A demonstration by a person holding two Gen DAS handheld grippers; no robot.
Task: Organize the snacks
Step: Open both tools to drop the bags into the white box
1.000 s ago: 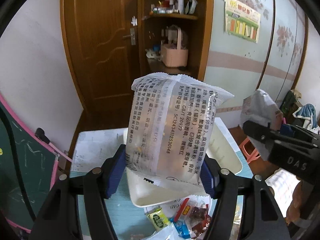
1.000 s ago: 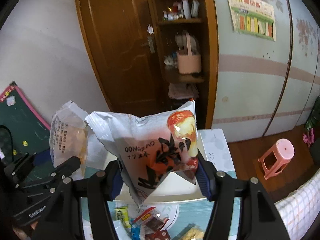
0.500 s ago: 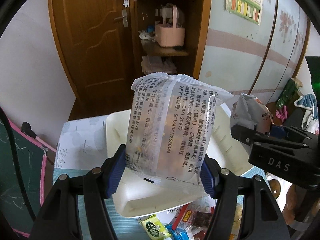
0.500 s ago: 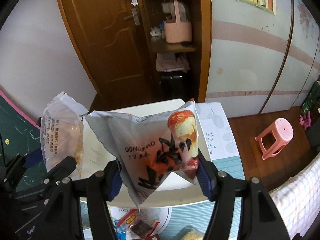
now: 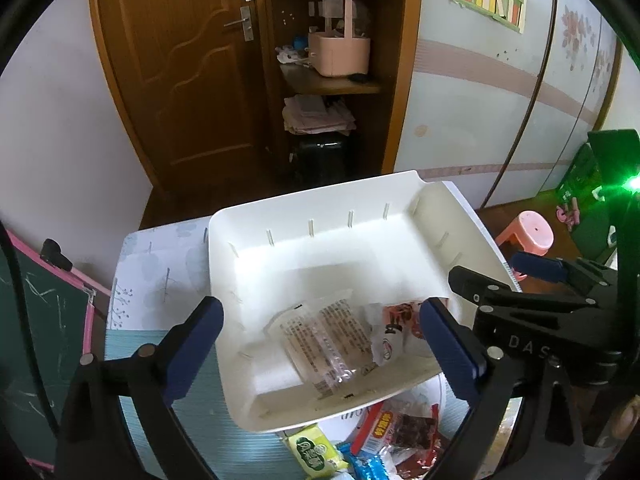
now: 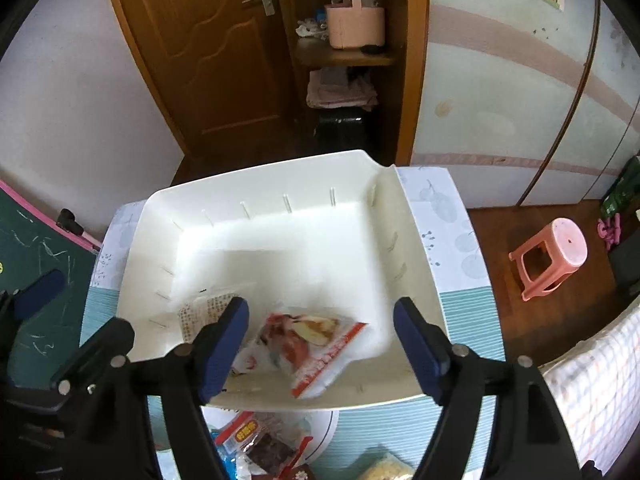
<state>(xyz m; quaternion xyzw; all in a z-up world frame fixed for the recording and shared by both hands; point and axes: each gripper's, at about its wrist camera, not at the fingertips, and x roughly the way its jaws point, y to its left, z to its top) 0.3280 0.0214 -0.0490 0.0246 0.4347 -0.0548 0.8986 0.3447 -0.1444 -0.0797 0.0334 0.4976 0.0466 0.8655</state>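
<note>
Left gripper (image 5: 320,348) and right gripper (image 6: 320,344): jaws just opened, apart, gripping nothing. Clear packet (image 5: 324,340) and red packet (image 6: 312,336): side by side, flat in white tray (image 5: 320,208) on counter (image 6: 460,308).

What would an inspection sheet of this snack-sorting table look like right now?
Surface: small table with a pale leaf print at the far end and teal stripes nearer.
Job's things: white bin holding a clear printed packet and a red-and-white packet.
Clutter: loose snacks in front of the bin, including a green-yellow packet.
Grippers: left gripper and right gripper both open over the bin, jaws just opened, nothing clamped.
Cables: nothing seen.
Surroundings: wooden door, pink basket on a shelf, pink stool, chalkboard.
</note>
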